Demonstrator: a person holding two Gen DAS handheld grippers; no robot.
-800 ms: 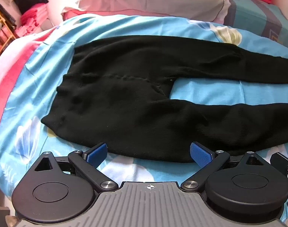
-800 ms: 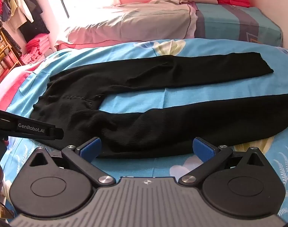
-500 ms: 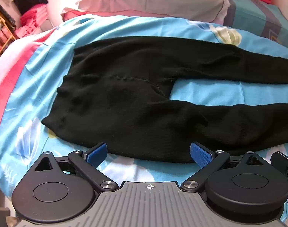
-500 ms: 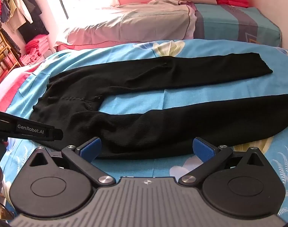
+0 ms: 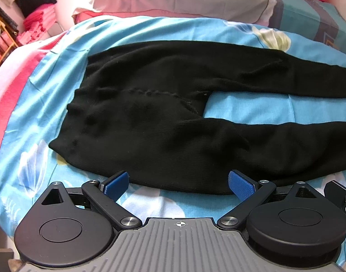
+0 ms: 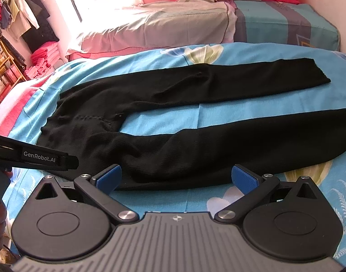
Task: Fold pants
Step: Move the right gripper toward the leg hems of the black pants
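Partly cropped black pants [image 5: 163, 122] right legs, both claws spread, empty

I see bare blue bedsheet [image 6: 163, 200] between my right claw [image 6: 180, 179] and the black pants [image 6: 195, 149], and my left claw's body [image 6: 34, 156] juts in beside it, crowding that side.
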